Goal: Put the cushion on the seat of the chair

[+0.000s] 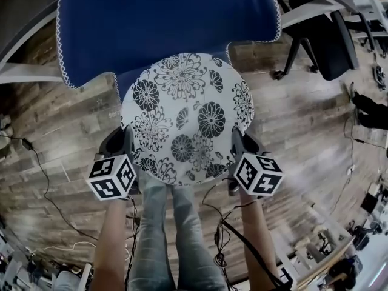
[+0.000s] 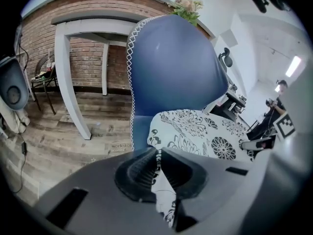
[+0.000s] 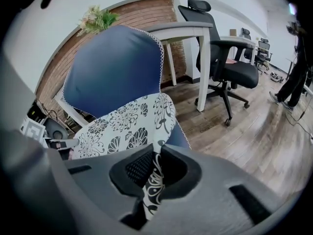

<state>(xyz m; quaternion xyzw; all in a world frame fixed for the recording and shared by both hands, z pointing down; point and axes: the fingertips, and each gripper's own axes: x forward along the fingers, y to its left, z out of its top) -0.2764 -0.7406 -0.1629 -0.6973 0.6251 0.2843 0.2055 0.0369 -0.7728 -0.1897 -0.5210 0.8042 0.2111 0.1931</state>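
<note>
On the left, our left gripper has its jaws clenched on the near left edge of the cushion, and the left gripper view shows a fold of the flowered fabric pinched between the two pads. The cushion, round and white with black flowers, is held in the air between both grippers. It is in front of us, over the front of the blue chair, and its far edge reaches toward the backrest. A strip of the blue seat shows below the cushion in the left gripper view, so we judge it is above the seat and not yet lying on it. We cannot tell whether the far edge already touches the seat or the backrest. To the right, our right gripper grasps the opposite near edge the same way, with the fabric squeezed tight between its jaws. Further right, a black office chair stands well apart on the wooden floor and plays no part. We judge that we are in the carrying and placing step, with the cushion brought up to the chair but not set down. The next move calls for lowering both grippers together so the cushion comes down flat and centred on the seat. We should keep the two sides level and push the far edge back toward the backrest before either pair of jaws lets go.
</note>
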